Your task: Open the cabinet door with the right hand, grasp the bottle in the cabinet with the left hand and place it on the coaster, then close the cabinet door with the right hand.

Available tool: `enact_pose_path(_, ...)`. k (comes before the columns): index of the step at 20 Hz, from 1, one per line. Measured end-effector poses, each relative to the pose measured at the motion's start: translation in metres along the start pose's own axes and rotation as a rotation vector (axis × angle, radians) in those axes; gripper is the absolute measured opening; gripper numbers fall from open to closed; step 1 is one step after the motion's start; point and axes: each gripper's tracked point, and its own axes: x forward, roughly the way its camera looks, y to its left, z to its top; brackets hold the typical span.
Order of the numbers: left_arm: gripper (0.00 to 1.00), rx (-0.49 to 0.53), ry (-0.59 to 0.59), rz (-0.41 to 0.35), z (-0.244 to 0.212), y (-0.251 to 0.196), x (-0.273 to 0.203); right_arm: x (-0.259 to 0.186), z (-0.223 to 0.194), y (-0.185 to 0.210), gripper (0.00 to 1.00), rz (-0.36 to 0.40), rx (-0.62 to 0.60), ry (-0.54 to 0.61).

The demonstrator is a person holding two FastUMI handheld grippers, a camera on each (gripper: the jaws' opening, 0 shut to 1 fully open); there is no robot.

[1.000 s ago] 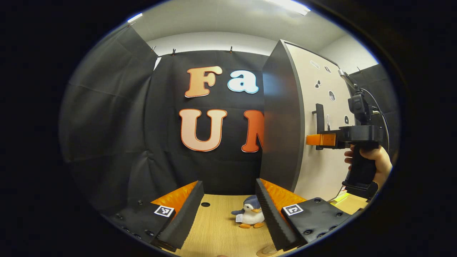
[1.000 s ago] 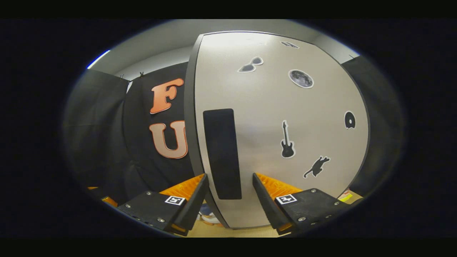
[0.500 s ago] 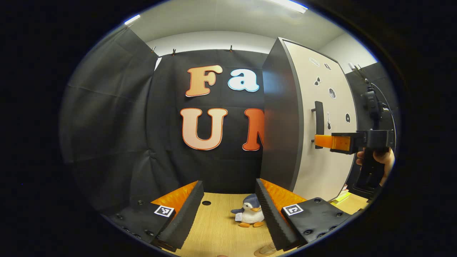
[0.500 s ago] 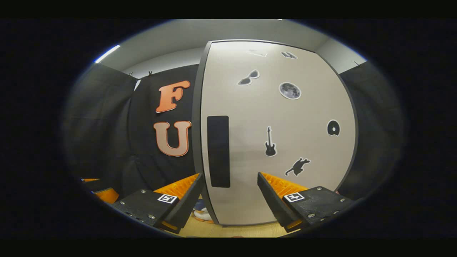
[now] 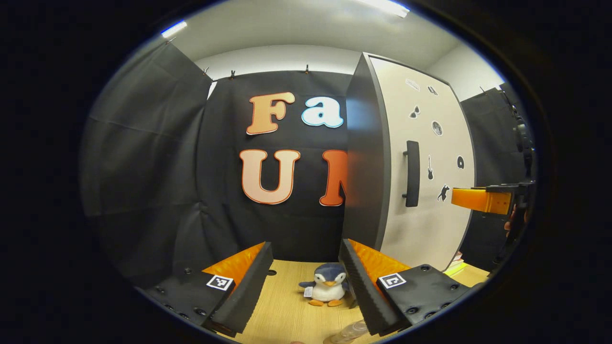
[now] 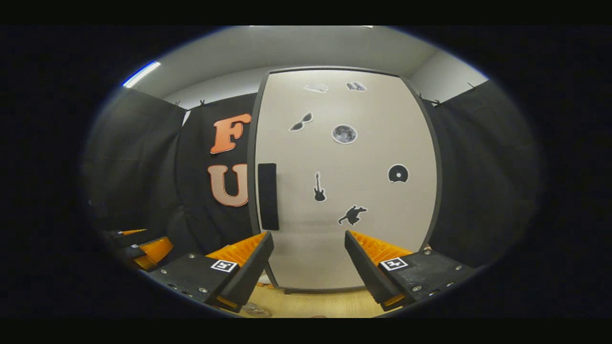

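The cabinet's pale door (image 6: 354,191) with black stickers stands shut, its black handle (image 6: 268,196) on the left edge. My right gripper (image 6: 308,267) is open, back from the door, nothing between its fingers. In the left gripper view the same door (image 5: 430,224) and handle (image 5: 412,173) are at the right, and the right gripper (image 5: 460,197) hovers off the door with a hand behind it. My left gripper (image 5: 306,286) is open above the wooden table. A clear bottle (image 5: 346,331) peeks in at the bottom edge, just below the left gripper's right finger.
A small plush penguin (image 5: 325,285) sits on the wooden table (image 5: 287,310) between my left gripper's fingers, farther off. The cabinet's dark side (image 5: 363,157) rises right of it. Yellow items (image 5: 454,265) lie by the cabinet's foot. The left gripper (image 6: 143,246) shows at the far left.
My right gripper has drawn back from the door handle, so the door looks smaller and farther. The left gripper has shifted, and the bottle has come into its bottom edge.
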Motion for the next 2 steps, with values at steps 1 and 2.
enact_pose_path(1,0.95,-0.001,0.0,0.004,0.0006,-0.0035,-0.0012,-0.0076,-0.0004,-0.0054,0.93,0.001,-0.005,0.0)
enact_pose_path(2,0.94,-0.001,-0.001,0.009,0.0007,-0.0079,-0.0033,-0.0156,-0.0006,-0.0109,0.93,0.005,-0.008,0.002)
